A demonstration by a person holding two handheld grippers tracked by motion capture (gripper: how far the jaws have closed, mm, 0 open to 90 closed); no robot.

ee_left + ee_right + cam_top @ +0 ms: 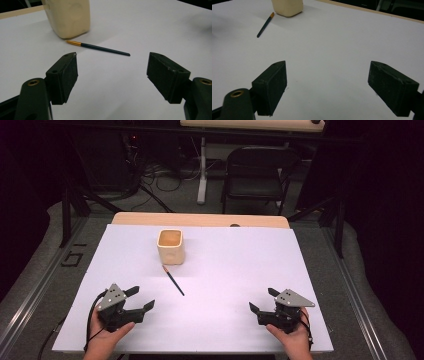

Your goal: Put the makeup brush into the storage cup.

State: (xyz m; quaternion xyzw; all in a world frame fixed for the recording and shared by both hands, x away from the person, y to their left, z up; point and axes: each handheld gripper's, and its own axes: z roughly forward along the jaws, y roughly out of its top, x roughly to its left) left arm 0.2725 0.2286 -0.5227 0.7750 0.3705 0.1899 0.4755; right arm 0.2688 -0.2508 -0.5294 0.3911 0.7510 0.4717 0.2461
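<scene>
I have the left claw [141, 298] spread wide with nothing between its jaws, low over the near left part of the desk [235, 270], a hand [107, 337] gripping it from below. Looking along its jaws, I see bare white surface between the pads [66, 75], and just past them the pencil [98, 47] lying flat. My right claw [260, 300] is spread just as wide and also empty, at the near right of the desk, held by the other hand [292, 340]. Its grey three-cornered plate [294, 298] sits on top, and a similar one [112, 297] tops the left claw. Through the right claw's own camera, the gap between the pads [274, 85] frames plain white sheet.

Farther out, the pencil [173, 281] rests near the middle of the desk, slanted, dark-bodied with a gold band [74, 43] at the end nearest the cup. That end lies just beside the cream square cup [170, 246], which stands upright toward the far side, open at the top; I cannot tell whether they touch. From the right claw's view the pencil [265, 25] and cup [287, 7] sit well off to the upper left.

Beyond the desk stands a dark folding chair [256, 172], with cables [160, 175] on the floor.
</scene>
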